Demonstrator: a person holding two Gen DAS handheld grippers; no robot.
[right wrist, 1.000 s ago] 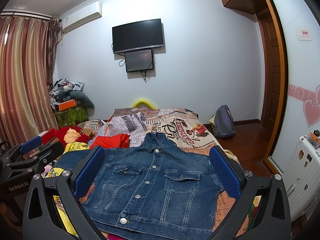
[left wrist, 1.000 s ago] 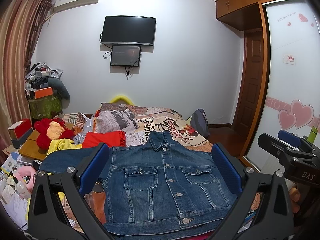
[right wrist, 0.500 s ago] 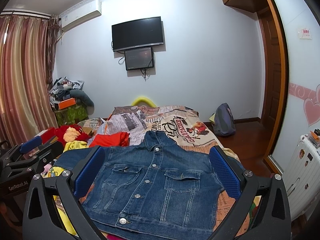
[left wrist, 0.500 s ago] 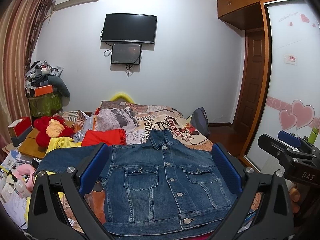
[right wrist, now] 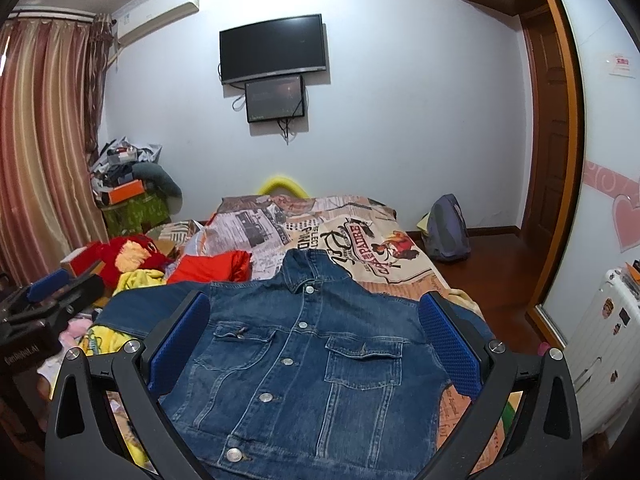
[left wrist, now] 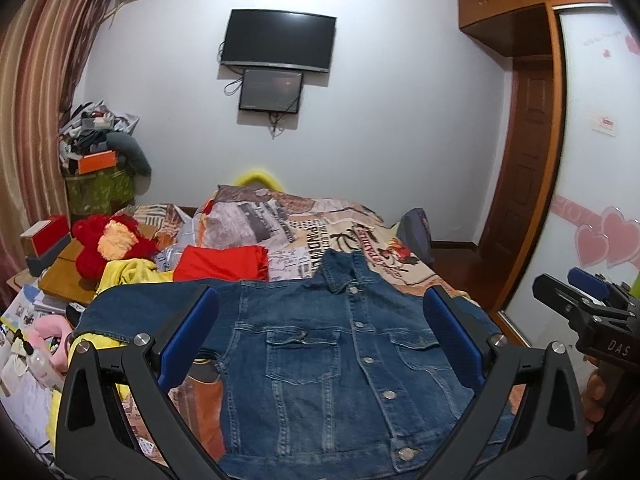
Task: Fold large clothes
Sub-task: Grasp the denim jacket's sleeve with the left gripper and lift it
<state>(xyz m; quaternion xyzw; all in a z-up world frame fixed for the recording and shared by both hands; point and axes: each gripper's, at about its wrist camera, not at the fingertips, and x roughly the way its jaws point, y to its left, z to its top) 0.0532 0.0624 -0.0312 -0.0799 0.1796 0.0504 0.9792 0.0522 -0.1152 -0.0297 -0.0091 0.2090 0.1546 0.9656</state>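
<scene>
On the near end of the bed (left wrist: 412,268), between both pairs of fingers, a blue denim jacket (left wrist: 332,364) lies front-up and buttoned, collar pointing toward 12 o'clock and hem toward 6 o'clock. In the left wrist view one sleeve runs out toward 9 o'clock over a yellow cloth (left wrist: 132,274); the other sleeve, toward 3 o'clock, is mostly hidden behind the finger there. The left gripper (left wrist: 320,340) hovers above the cloth with its jaws spread wide and nothing between them, and the right gripper (right wrist: 316,340) is likewise wide apart and empty; neither touches the jacket. Denim of this kind is likely heavy and fairly stiff for a garment: it should hold a crease and not slip from the pads, but doubled seams, pocket flaps and metal buttons make thick spots that resist folding. The best hold is probably a single layer at an edge, such as the sleeve cuff at 9 o'clock or the shoulder seam, rather than the button placket. A folded red garment (left wrist: 222,262) and a red plush toy (left wrist: 108,246) lie beyond, toward 10 o'clock, apart from the jacket.
</scene>
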